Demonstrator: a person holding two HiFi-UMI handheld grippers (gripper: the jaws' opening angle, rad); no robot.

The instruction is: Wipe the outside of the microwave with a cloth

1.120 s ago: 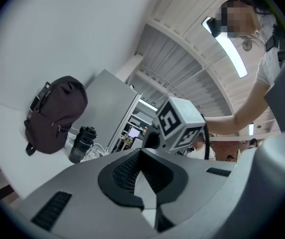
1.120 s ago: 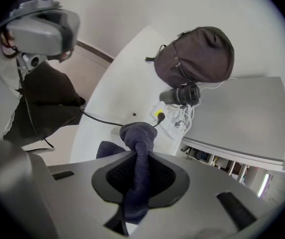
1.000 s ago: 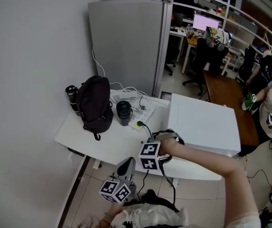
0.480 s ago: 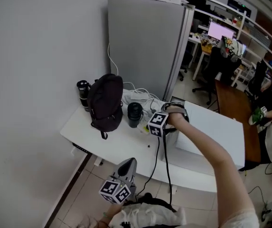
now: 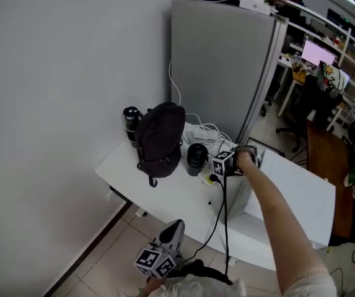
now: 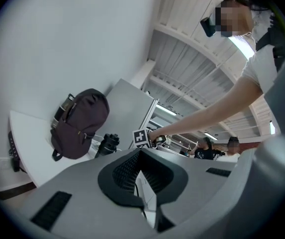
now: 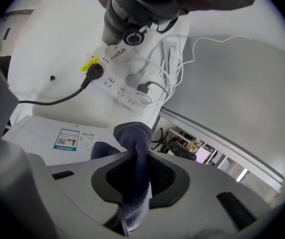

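Reaching farther than a second ago, the right claw (image 7: 138, 173) now sits at the far left corner of the microwave (image 5: 295, 184), clamped on the dark cloth (image 7: 132, 136). The left claw (image 6: 141, 171) hangs low, closed on nothing. Wiping appears under way; the next move likely calls for a pressed sweep along the casing.

Knitted dark cloth (image 7: 136, 151); smooth white microwave (image 5: 307, 193) (matt); fabric backpack (image 5: 160, 138).

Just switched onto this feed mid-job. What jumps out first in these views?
The right gripper, jaws shut on a dark blue cloth, is stretched out to the left edge of the white microwave. A black backpack stands on the table to its left, in front of a tall grey cabinet. The left gripper hangs low near the person, shut and empty.
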